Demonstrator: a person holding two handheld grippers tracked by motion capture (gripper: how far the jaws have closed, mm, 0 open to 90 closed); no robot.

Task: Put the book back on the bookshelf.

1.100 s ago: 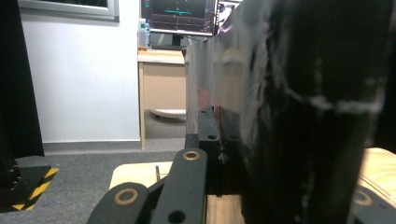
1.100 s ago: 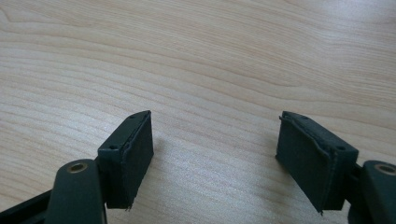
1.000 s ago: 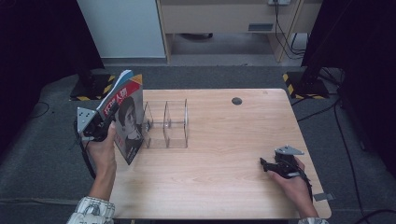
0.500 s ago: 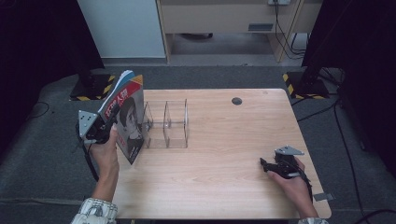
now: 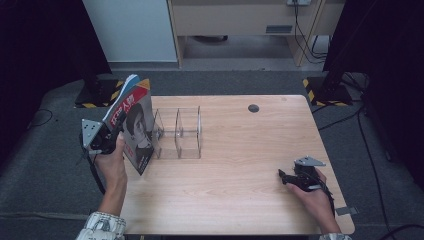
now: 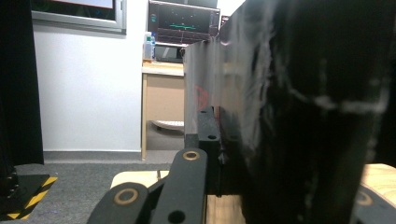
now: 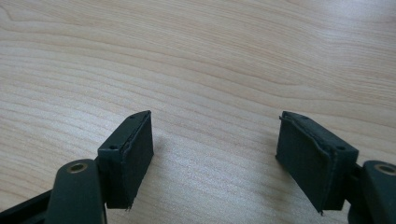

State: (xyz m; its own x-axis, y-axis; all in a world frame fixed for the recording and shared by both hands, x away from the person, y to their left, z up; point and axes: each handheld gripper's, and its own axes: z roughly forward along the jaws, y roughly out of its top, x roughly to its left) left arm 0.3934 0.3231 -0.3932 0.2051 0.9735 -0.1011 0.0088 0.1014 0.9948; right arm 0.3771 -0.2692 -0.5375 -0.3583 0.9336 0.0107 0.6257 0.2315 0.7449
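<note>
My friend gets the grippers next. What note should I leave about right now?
Left gripper: shut on the magazine, held upright at the table's left edge, beside the clear rack.
Right gripper: open, holding nothing, resting on the table near its right front corner.
Done: magazine picked up.
Left: the rack's slots look empty; the magazine probably goes into one.

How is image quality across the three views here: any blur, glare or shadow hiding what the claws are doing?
High view: evenly lit and sharp, though the clear rack is faint against the table. Left gripper view: the magazine sits too close, dark and blurred, with streaky glare; the background is sharper. Right gripper view: crisp wood grain, soft shadows under the open right claw.
</note>
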